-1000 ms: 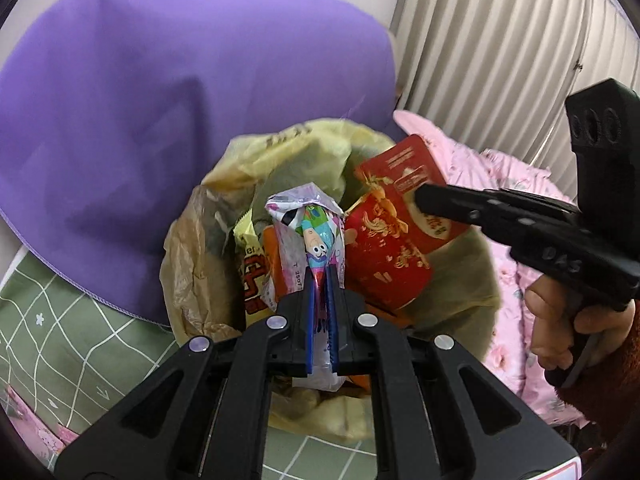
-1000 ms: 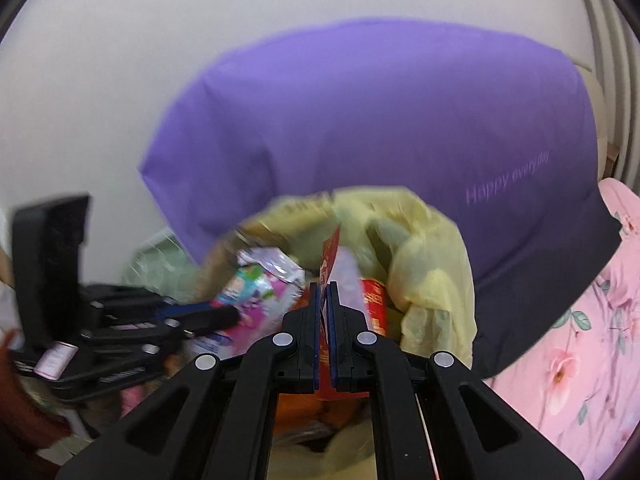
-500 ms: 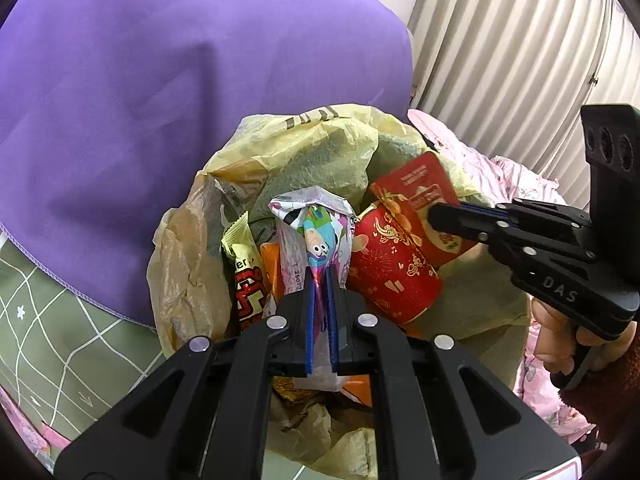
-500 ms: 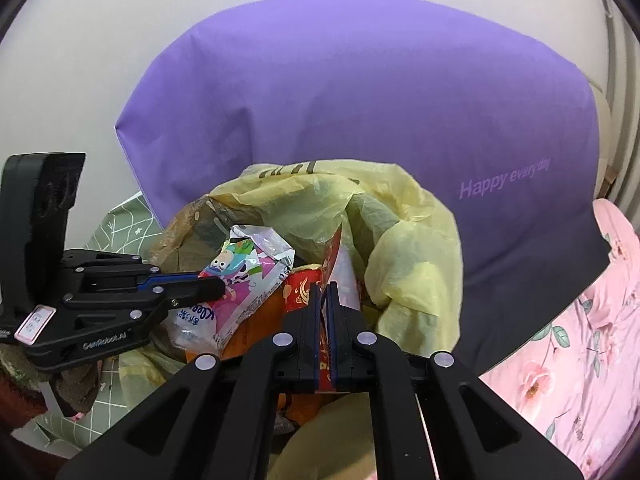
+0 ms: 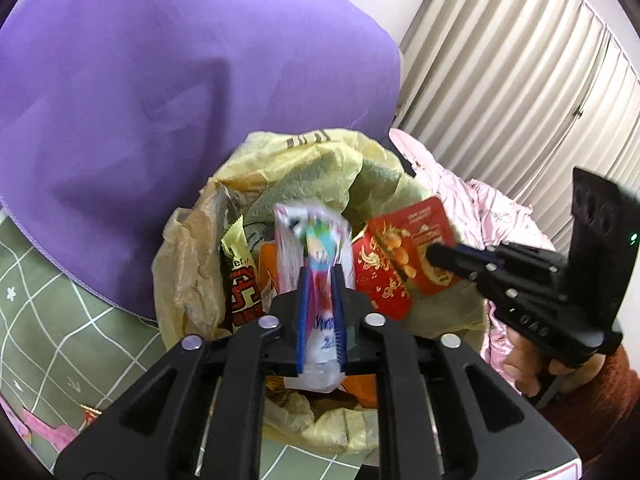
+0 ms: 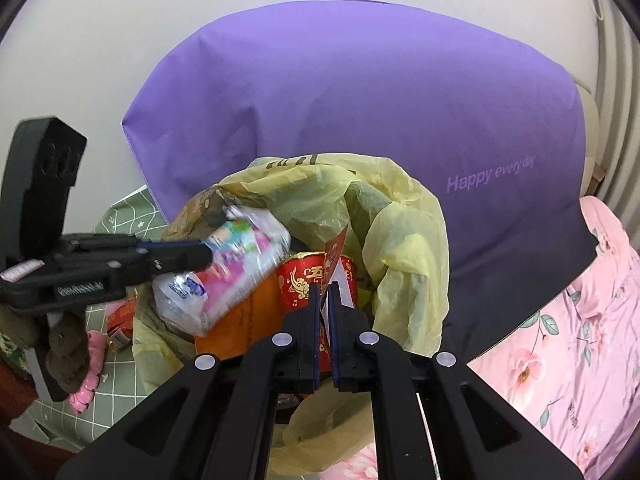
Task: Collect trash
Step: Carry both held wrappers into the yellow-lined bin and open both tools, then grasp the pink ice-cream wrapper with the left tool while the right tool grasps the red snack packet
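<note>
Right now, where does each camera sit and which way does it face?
Left wrist: on the left gripper, angled down into the yellow bag; colourful wrapper between its jaws; right gripper and hand at right.
Right wrist: on the right gripper, pinching the red packet; left gripper at left.
Shared: bag, wrapper, packet, purple cushion.

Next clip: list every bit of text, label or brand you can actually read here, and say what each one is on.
"Happy every day": purple cushion, in pale letters at its right side.
"DAS": side of the right gripper, partly legible.
Dark print on the rim of the yellow trash bag: unreadable.
Colourful snack wrapper in the left gripper: blurred.
Red packet: print too small.
</note>
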Available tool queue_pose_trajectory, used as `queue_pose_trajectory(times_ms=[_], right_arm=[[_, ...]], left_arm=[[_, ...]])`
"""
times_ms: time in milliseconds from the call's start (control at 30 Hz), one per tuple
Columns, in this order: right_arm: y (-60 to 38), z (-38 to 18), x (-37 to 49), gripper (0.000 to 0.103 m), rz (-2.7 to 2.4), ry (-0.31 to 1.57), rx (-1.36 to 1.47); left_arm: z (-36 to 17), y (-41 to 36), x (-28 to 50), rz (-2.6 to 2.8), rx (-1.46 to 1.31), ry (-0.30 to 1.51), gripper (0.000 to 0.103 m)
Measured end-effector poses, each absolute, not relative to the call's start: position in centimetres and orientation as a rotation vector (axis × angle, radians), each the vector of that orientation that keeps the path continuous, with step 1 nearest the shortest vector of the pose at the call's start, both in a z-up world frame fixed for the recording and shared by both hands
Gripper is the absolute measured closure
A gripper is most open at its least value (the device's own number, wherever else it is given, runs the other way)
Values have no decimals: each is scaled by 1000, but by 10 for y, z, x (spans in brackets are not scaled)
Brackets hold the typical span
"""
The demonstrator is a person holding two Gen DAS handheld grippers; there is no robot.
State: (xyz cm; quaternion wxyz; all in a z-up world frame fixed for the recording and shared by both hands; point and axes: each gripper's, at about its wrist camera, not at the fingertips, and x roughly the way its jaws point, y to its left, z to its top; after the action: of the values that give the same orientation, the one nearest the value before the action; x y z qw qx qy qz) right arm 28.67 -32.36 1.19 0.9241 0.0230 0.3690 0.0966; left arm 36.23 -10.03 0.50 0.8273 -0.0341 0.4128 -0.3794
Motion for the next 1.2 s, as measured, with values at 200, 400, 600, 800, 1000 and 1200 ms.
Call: queue_pose_trajectory(times_ms=[200,400,600,800,1000,1200], right_arm=[[-313,15,280,62,206,751,16],[-303,25,272,61,200,711,11],[-268,40,268,52,257,630,14],[-214,45,269,46,389,567,39],[-156,27,276,41,535,635,14],[-123,-7,277,41,594,742,-35]], left_arm=[[27,-68,348,-759,-86,819,75],[37,-25,327,-595,-111,750,66],[16,55,302,-340,-155,730,62],[-16,149,277,-59,-236,777,61],[-39,221,252,82,-355,808,61],[-52,212,257,-51,-371,842,61]])
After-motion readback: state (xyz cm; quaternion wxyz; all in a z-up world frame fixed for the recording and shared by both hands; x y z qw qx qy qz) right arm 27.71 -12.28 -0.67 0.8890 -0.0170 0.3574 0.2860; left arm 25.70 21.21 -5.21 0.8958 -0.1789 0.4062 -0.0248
